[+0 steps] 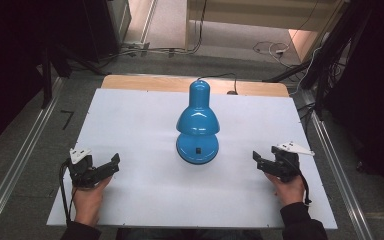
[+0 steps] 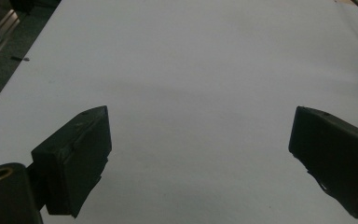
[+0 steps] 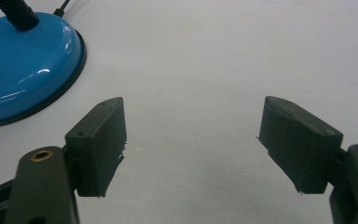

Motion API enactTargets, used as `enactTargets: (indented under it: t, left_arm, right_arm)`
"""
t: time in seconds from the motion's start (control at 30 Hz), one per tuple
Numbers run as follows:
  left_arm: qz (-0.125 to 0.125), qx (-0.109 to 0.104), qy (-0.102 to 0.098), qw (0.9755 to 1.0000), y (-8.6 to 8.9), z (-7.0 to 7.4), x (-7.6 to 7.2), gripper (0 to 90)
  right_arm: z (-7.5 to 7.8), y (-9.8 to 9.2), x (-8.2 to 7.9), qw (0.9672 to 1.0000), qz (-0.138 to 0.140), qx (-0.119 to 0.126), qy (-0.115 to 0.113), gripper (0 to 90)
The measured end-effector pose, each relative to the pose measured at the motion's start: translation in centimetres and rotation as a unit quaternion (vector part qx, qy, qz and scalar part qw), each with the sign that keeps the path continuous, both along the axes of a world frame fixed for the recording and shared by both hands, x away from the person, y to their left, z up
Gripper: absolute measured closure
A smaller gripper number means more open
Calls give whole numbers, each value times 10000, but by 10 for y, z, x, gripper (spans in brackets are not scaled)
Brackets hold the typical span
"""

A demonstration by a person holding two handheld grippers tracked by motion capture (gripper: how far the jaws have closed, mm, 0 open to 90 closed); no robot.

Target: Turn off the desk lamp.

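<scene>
both grippers rest on the white table (image 1: 140, 115), left gripper (image 1: 111, 162) and right gripper (image 1: 258, 159) jaws spread and empty, flanking the blue lamp (image 1: 197, 125)

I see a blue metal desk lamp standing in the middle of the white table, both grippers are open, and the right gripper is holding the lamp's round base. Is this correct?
Not quite. The right gripper holds nothing: in the right gripper view its open jaws stand over bare white table, apart from the round base of the blue metal desk lamp. The rest is right: the lamp stands mid-table and the left gripper is open too.
</scene>
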State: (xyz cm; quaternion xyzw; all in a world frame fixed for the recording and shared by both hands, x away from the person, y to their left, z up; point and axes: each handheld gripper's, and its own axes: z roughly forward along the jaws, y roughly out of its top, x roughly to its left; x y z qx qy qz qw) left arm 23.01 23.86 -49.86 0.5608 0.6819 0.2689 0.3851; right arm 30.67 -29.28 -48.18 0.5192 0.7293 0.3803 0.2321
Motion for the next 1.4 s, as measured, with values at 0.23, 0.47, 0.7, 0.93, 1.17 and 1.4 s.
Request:
enactTargets:
  t: [0.23,0.47,0.7,0.93,1.17,1.4]
  left_arm:
    - [16,-9,5,10000,1,0,0,62]
    - [28,-31,22,10000,1,-1,0,62]
    - [50,-60,42,10000,2,-1,0,62]
    - [79,-99,69,9999,4,-2,-1,62]
    - [139,-185,117,9997,6,-4,-1,62]
    - [167,-222,139,9995,7,-4,-1,62]
  right_arm:
    - [1,-7,-2,10000,-60,-4,-9,215]
    - [1,-16,-4,9999,-143,2,-13,215]
    - [2,-24,-8,9997,-240,19,-27,214]
    - [3,-34,-10,9994,-338,39,-25,215]
    - [3,-48,-14,9987,-507,47,-4,214]
    - [-7,-67,-11,9969,-759,-175,69,142]
